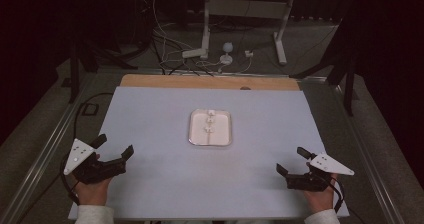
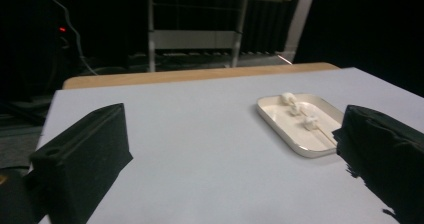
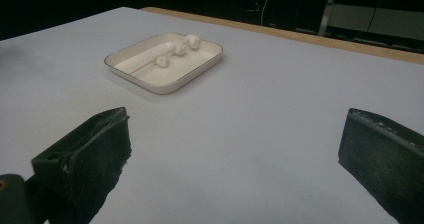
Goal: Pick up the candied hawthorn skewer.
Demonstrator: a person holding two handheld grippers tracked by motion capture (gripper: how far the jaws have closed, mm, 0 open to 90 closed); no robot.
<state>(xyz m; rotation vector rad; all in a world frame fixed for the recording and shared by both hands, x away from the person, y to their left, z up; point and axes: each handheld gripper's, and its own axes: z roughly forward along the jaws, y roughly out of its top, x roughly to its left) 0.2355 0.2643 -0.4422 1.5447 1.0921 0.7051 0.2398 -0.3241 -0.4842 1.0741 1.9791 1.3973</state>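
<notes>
A shallow cream tray (image 1: pixel 224 134) rests in the middle of the pale sheet, with a few small white lumps (image 1: pixel 209 122) lined up along its centre. The tray (image 2: pixel 285 127) lies ahead and right in the left gripper view, lumps (image 2: pixel 299 110) inside. In the right gripper view the tray (image 3: pixel 185 76) sits ahead and left with the lumps (image 3: pixel 176 50). My left gripper (image 1: pixel 115 145) rests near the sheet's front left corner, jaws open, nothing between them. My right gripper (image 1: pixel 292 161) lies at the front right, open and empty too.
The pale sheet (image 1: pixel 150 134) covers a wooden tabletop whose far edge (image 1: pixel 210 81) shows behind it. Beyond the table stand white frame legs (image 1: pixel 204 29) and loose cables (image 1: pixel 165 49) on a dark floor. Metal rails (image 1: pixel 45 154) flank the table.
</notes>
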